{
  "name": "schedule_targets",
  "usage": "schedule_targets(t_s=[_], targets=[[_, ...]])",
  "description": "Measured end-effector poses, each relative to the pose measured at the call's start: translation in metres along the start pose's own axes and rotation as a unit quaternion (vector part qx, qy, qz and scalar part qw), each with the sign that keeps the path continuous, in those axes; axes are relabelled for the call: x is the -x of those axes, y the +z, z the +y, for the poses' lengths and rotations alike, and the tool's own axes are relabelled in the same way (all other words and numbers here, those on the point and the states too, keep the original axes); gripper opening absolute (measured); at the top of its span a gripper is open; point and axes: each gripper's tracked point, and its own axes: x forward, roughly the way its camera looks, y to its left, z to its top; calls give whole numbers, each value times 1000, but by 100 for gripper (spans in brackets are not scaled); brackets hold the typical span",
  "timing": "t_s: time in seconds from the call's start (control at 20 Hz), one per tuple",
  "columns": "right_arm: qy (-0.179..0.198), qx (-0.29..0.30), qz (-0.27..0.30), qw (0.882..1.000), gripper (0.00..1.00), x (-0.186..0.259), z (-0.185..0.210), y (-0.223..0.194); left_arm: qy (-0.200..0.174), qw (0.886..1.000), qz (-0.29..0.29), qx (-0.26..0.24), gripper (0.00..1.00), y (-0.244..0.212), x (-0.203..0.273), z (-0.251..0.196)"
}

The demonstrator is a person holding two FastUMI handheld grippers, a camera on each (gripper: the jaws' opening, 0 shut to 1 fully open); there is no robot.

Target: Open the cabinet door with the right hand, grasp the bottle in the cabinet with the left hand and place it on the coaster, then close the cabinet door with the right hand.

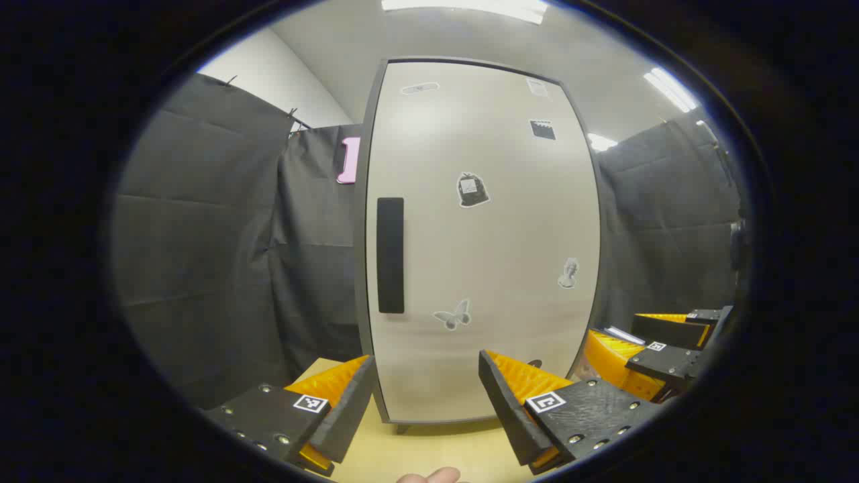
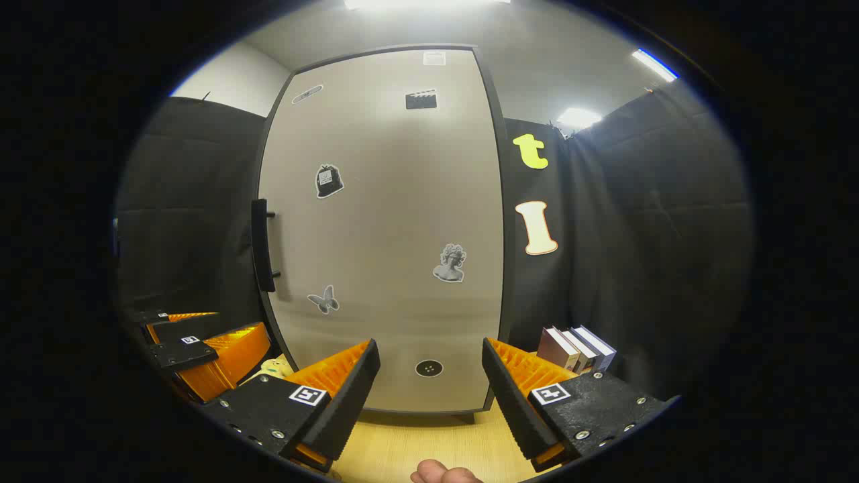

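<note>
Cabinet door [image 2: 382, 228] is closed, directly ahead of both grippers; the bottle presumably sits hidden behind it. Right gripper [image 2: 429, 382] and left gripper [image 1: 424, 389] both gape, holding nothing. Door looks rigid and light; take the dark handle [image 2: 262, 245] along its left edge

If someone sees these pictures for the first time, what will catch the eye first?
The tall pale cabinet door, shut and dotted with stickers, stands in the middle on the wooden table. Its dark vertical handle sits near the door's left edge. Both the left gripper and the right gripper are open in front of it, holding nothing.
</note>
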Motion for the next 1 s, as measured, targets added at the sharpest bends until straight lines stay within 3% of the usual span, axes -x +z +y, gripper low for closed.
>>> schedule_targets(t_s=[1.0], targets=[[3, -5, -4, 1000, 95, 6, 2, 12, 0, 1000, -20, -9, 91, 15, 4, -1]])
